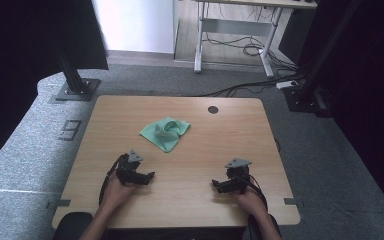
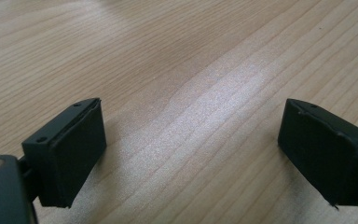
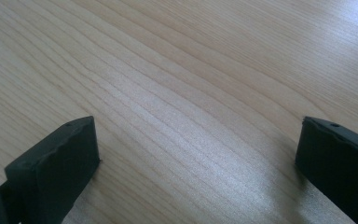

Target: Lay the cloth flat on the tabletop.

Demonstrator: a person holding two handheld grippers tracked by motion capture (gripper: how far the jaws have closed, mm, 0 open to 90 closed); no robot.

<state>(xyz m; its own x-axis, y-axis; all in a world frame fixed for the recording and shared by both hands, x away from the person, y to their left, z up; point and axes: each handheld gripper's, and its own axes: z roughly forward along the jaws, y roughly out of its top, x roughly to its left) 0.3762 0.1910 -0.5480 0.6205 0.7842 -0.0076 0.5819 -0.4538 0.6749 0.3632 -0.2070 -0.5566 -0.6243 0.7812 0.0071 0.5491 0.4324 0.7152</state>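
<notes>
In the high view, a crumpled green cloth [image 1: 164, 132] lies on the tabletop [image 1: 220, 135], left of centre toward the far side, untouched. Its long axis runs diagonally, from the near left to the far right. The left hand-held gripper [image 1: 147, 177] and the right hand-held gripper [image 1: 217, 185] rest near the front edge, well apart from it. This looks like the start; the next move calls for a reach forward to the cloth.

In the left gripper view, the jaws stand wide over bare wood.

In the right gripper view, they gape wide too, empty.
</notes>
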